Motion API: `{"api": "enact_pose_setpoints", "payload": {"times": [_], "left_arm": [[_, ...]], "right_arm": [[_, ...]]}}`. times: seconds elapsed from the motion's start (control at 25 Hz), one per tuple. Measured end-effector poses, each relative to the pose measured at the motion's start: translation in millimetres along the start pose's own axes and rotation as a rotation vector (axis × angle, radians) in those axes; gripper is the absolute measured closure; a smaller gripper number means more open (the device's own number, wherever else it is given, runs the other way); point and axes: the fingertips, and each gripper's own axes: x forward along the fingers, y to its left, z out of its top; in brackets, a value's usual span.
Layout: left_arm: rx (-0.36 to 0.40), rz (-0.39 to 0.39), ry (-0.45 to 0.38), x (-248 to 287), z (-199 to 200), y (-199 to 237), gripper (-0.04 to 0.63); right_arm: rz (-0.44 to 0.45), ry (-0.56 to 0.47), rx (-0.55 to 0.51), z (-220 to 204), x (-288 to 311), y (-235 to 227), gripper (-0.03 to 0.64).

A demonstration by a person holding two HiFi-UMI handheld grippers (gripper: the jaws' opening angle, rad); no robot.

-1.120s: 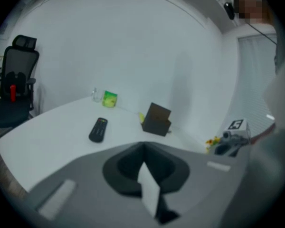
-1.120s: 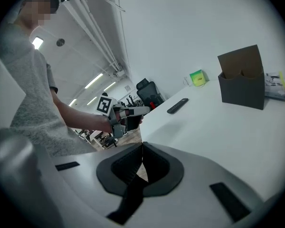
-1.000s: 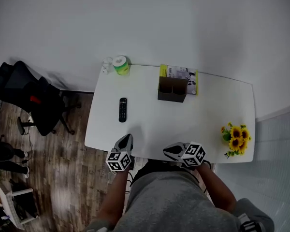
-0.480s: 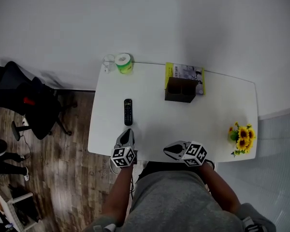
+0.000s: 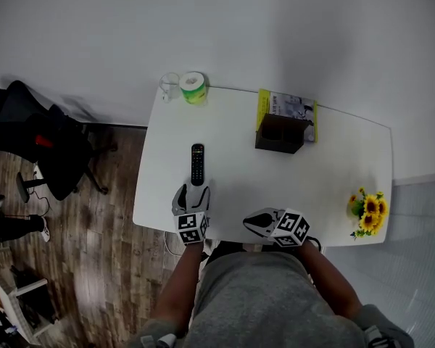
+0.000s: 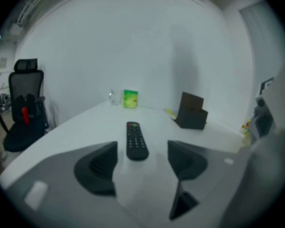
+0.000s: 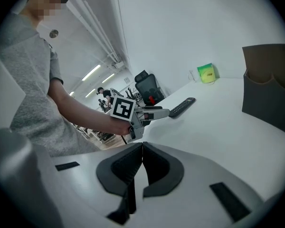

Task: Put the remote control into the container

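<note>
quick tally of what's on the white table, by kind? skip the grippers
remote control: 1
brown container: 1
yellow booklet: 1
green roll: 1
clear glass: 1
sunflower bunch: 1
Total: 6

Table [image 5: 326, 172]: plain white, no pattern. Wall [image 5: 275, 27]: white.
Remote control [image 5: 197, 164]: black, with a red and a green button.
Container [image 5: 279, 134]: dark brown, plain.
Booklet [image 5: 288, 107]: yellow edge, grey-and-white printed cover.
Roll [image 5: 194, 88]: bright green, pale top.
Sunflowers [image 5: 368, 207]: yellow petals, dark centres, green leaves.
Floor [image 5: 94, 267]: brown wood planks.
Office chair [image 5: 51, 151]: black, one red spot.
Person's shirt [image 5: 261, 303]: grey.
</note>
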Motion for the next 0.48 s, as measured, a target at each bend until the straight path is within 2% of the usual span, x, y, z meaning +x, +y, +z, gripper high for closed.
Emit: {"api": "enact_pose_setpoints", "payload": {"times": [0.08,0.16,0.48], "left_arm": [[0.028,0.062,0.004,7,-3,8,0.225],[0.041,0.102,0.018,13,-8,11,0.188],[0.085,0.176,0.098,38,-15,12,0.176]], "right_arm": [[0.016,0.013,-0.013,0,2,0,0.600],[0.027,0.036,-0.028,-4,0,0,0.600],[0.026,0.068,-0.013,-14,-16,-8,0.600]]}}
